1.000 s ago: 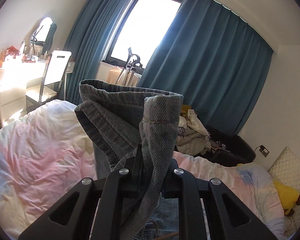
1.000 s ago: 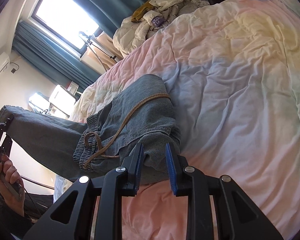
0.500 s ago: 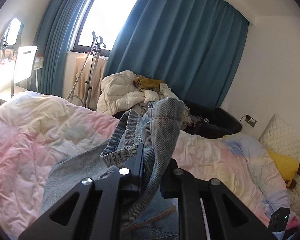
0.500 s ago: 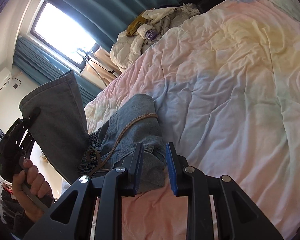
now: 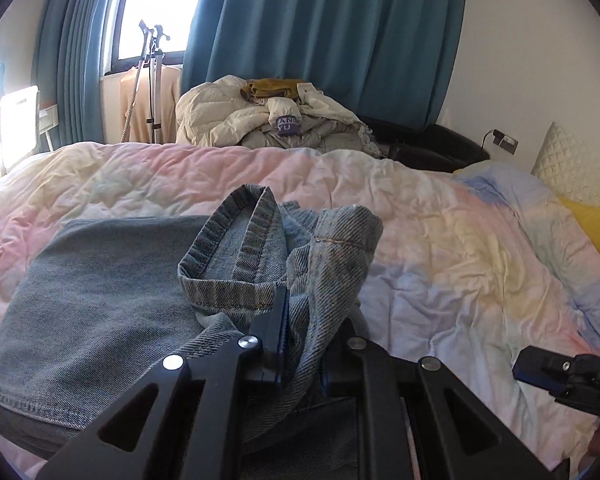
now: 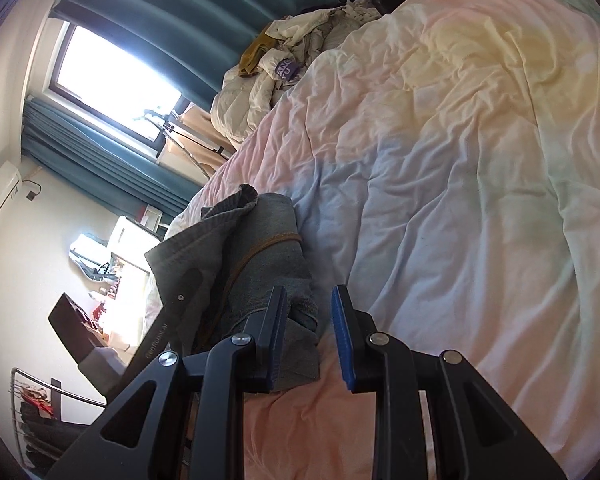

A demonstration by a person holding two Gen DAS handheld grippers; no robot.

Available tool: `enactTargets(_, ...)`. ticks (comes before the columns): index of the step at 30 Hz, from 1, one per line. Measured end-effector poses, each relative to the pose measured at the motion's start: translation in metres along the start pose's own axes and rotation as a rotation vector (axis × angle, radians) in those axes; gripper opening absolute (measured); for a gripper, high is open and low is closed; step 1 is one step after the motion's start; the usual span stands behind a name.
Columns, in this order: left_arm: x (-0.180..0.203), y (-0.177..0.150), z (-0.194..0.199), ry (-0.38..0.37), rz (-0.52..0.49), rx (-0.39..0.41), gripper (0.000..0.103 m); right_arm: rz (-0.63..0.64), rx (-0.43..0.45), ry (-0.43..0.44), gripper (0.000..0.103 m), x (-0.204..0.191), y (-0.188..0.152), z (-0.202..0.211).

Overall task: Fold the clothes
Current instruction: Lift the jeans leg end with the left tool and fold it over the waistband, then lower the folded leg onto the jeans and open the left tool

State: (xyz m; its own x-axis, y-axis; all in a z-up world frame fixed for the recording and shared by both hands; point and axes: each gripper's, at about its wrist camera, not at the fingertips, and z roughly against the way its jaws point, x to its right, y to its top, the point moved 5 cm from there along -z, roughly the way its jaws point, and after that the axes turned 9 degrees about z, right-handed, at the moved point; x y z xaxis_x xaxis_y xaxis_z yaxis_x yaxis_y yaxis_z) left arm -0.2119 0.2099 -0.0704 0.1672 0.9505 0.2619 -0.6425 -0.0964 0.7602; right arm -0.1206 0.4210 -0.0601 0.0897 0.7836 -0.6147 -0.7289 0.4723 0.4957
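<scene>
Blue-grey jeans [image 5: 100,300] lie doubled over on the pastel duvet [image 5: 460,260]. My left gripper [image 5: 308,320] is shut on the leg hems [image 5: 340,248], which stick up in a bunch just above the denim on the bed. In the right wrist view the jeans [image 6: 268,240] show a brown drawstring [image 6: 272,240], and the left gripper [image 6: 168,320] sits low at their left side. My right gripper [image 6: 310,320] stands open at the jeans' near edge. A fold of denim rests by its left pad and bed shows in the gap. Its fingertip [image 5: 524,372] enters the left wrist view at lower right.
A heap of cream and yellow clothes [image 5: 276,120] sits beyond the bed's far edge, before blue curtains [image 5: 320,32]. A stand [image 5: 152,80] is by the window. A quilted pillow [image 5: 572,168] and yellow plush toy [image 5: 596,220] lie far right, a white chair [image 5: 20,120] far left.
My left gripper has come down and forward with the hems, laying the raised leg over the rest of the jeans. The right gripper has shifted slightly and kept its jaws as they were.
</scene>
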Motion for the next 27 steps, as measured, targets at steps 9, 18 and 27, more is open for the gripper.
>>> enactTargets(9, 0.012, -0.013, -0.004, 0.029, -0.147, -0.085, 0.021, 0.039, -0.018, -0.013, 0.024, -0.009, -0.003, -0.008)
enactTargets(18, 0.013, -0.022, 0.031, -0.046, -0.219, -0.139, 0.026, 0.097, -0.025, -0.027, 0.024, -0.02, -0.007, -0.009)
enactTargets(27, -0.031, -0.008, 0.096, -0.064, -0.182, -0.079, 0.027, 0.214, -0.045, 0.015, 0.024, -0.052, -0.01, -0.021)
